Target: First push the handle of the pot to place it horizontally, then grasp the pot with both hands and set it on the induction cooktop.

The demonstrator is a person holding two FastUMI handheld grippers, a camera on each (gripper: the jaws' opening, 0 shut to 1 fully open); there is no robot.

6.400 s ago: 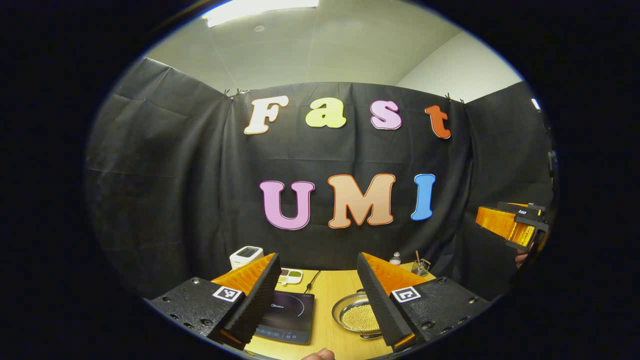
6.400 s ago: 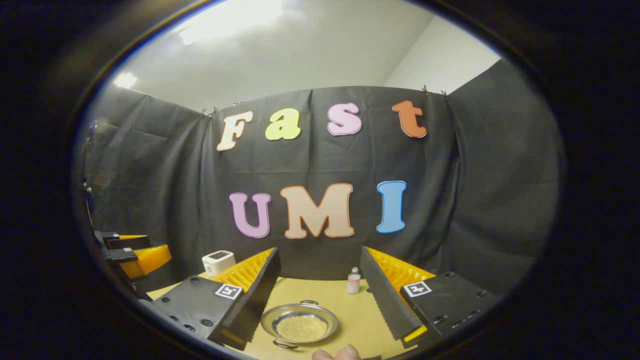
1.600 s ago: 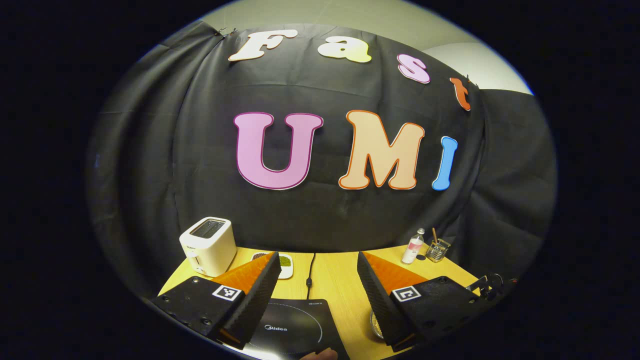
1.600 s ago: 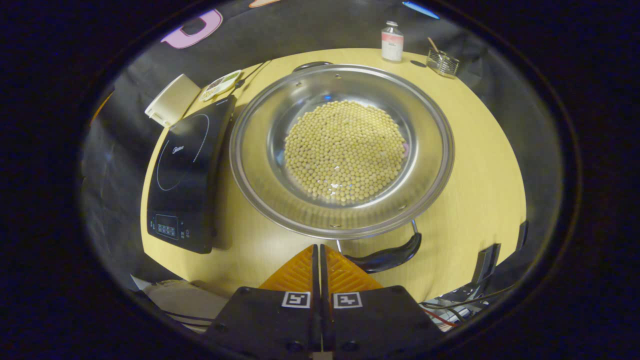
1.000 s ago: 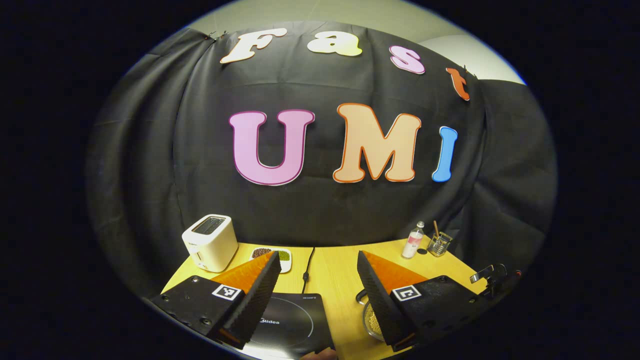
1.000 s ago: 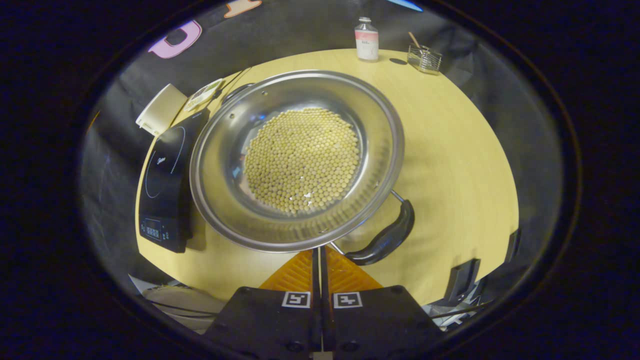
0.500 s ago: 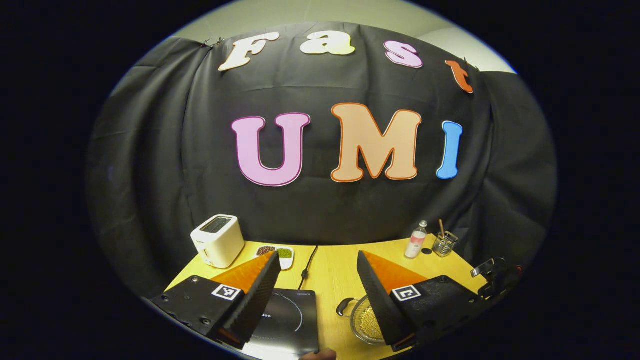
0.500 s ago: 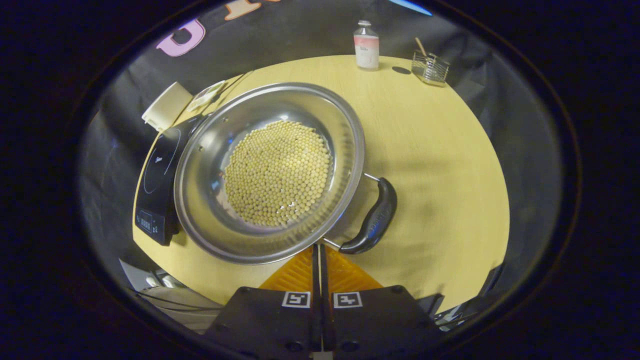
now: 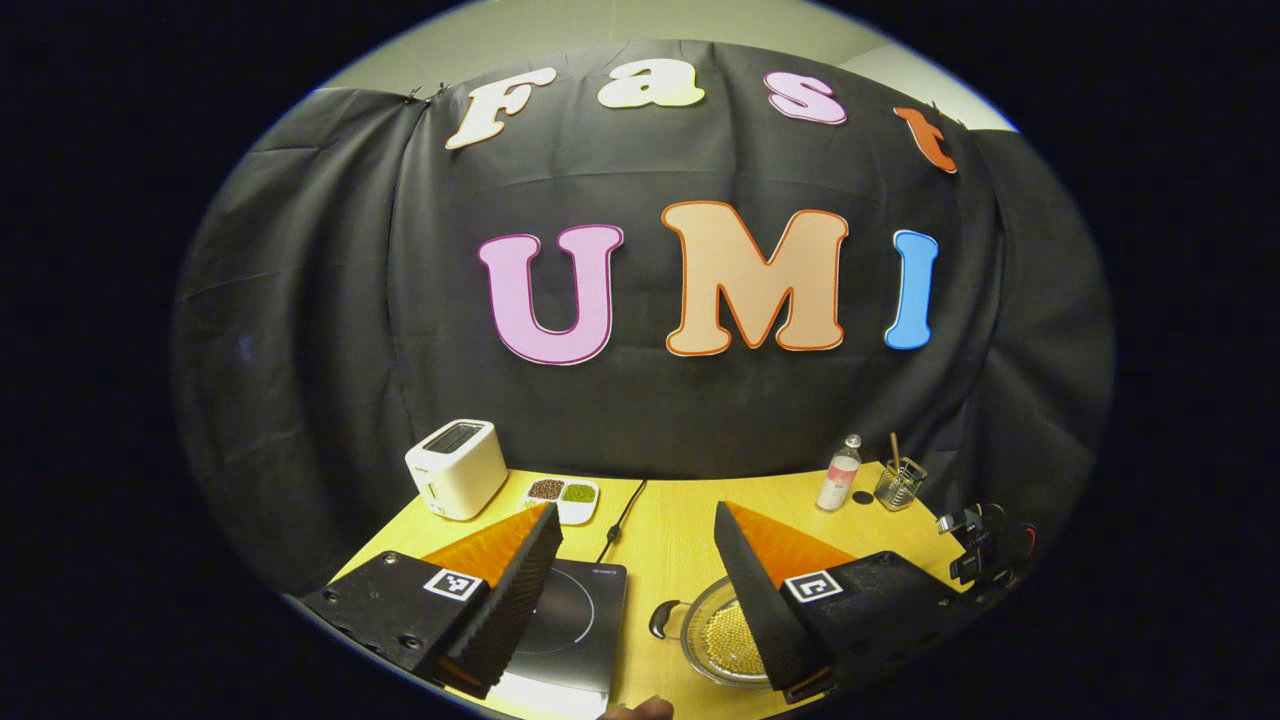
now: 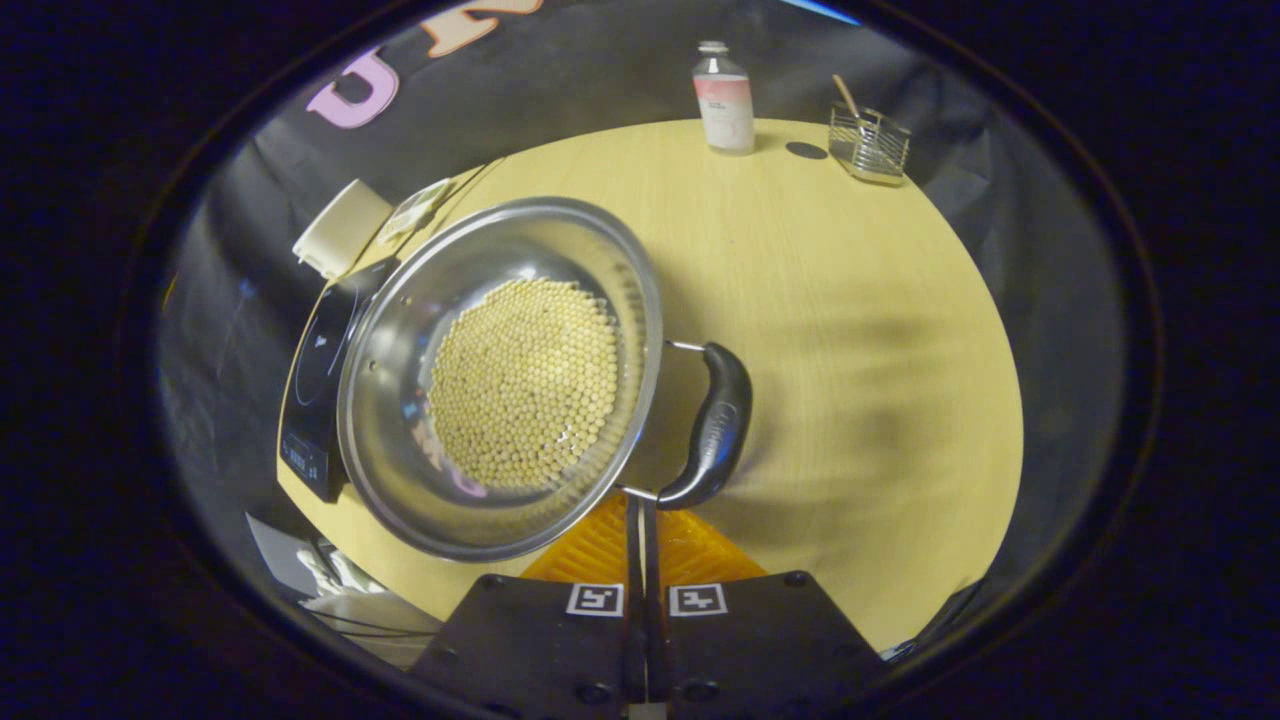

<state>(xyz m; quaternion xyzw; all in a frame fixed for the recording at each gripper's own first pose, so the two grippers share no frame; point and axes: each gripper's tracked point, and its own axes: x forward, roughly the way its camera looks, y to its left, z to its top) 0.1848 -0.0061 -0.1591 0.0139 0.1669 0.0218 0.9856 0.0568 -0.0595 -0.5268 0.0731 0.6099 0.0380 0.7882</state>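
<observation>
A: Looking across the wooden surface (image 10: 850,330) first: why does the induction cooktop (image 10: 315,385) sit at the left with the pot (image 10: 500,375) tight against it?

B: Probably so the lift is short. The steel pot, its floor covered in pale beans (image 10: 525,385), stands on the surface just right of the cooktop, its rim reaching over the cooktop's edge in the right gripper view.

A: And the right tongs (image 10: 640,510)?

B: Pressed together into one blunt wedge, which suits pushing. Their tip sits at the near end of the black side handle (image 10: 712,425), touching it or nearly so; contact is hidden.

A: The handle lies off the pot's right side?

B: Yes, so the turning looks about done.

A: The left tongs (image 9: 635,545)?

B: Spread wide, pinching nothing, above the cooktop (image 9: 565,620) and pot (image 9: 720,635), whose far handle (image 9: 660,620) shows between the fingers.
</observation>
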